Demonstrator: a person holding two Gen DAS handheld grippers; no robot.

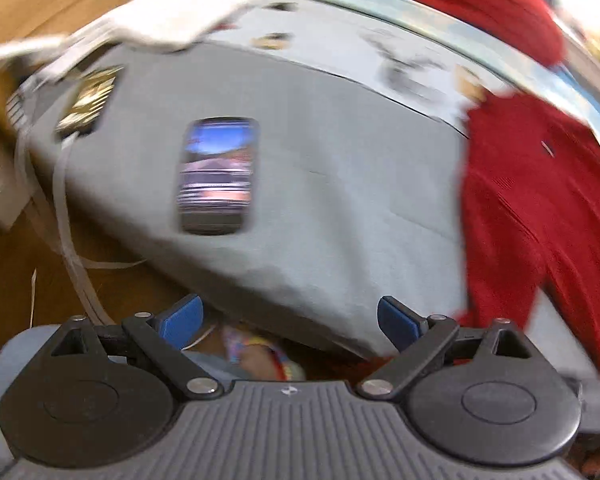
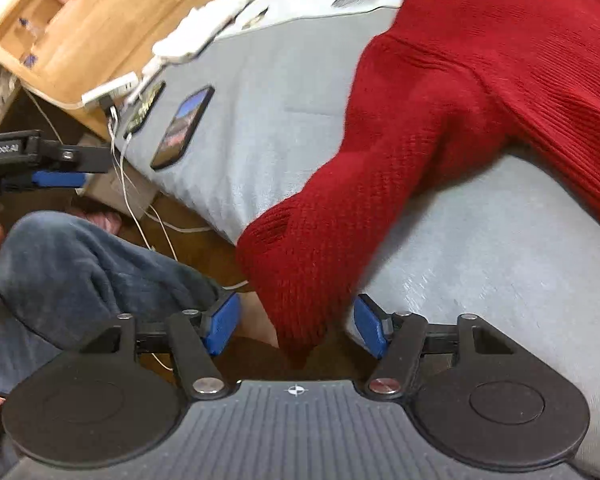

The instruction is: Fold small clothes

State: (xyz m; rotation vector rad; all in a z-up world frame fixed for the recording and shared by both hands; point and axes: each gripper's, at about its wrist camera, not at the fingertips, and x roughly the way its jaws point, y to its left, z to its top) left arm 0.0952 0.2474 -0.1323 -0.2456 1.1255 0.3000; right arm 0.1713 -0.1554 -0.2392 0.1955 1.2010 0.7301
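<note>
Red sweater (image 2: 440,128) sleeve hanging off mattress (image 2: 500,248)

text: "GenRobot.AI", partly cut off | on: left claw (image 2: 58,179) body

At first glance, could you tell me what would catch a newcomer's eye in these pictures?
The red sweater dominates, spread over the grey bed, one sleeve hanging off the edge between the open right gripper's fingers. A lit phone lies on the bed to the sweater's left, ahead of the open left gripper.
</note>
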